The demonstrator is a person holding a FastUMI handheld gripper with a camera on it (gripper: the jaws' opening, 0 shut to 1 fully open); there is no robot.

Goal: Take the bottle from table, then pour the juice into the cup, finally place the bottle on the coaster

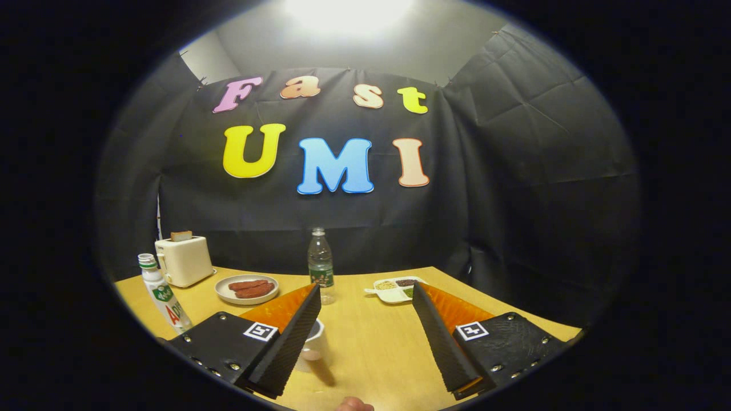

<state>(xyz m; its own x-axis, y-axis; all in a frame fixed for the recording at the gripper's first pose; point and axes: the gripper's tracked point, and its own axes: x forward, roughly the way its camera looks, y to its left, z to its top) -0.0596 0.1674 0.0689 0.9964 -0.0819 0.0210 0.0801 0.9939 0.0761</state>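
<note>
Hand-held gripper: the hand-held gripper (365, 337) hangs low over the light wooden table (371, 348), its two fingers spread wide with nothing between them but bare tabletop.
Just inside the left finger: a small white cup (313, 345) stands on the table, partly hidden behind that finger, close enough to be knocked.
Straight ahead, beyond the fingertips: the clear plastic bottle with a green label (320, 264) stands upright and apart from everything else, a shade left of the midline. This looks like the task's bottle, though little liquid is visible in it.
Further out left: a round white plate of reddish-brown sausages (246, 289), a cream toaster with a slice of bread in it (183, 260), and a white squeeze bottle with a green cap (161, 292).
Further out right: a white divided dish of grains (395, 289).
Coaster: I cannot pick it out for certain; something orange lies behind both fingers.
Step in hand: reaching for the bottle, I judge; nothing is taken yet.
Doing it well: go forward, veering slightly left, passing over or around the cup. Keep the fingers wide until they straddle the bottle at label height, then close squarely; a light bottle tips if one finger lands first.
</note>
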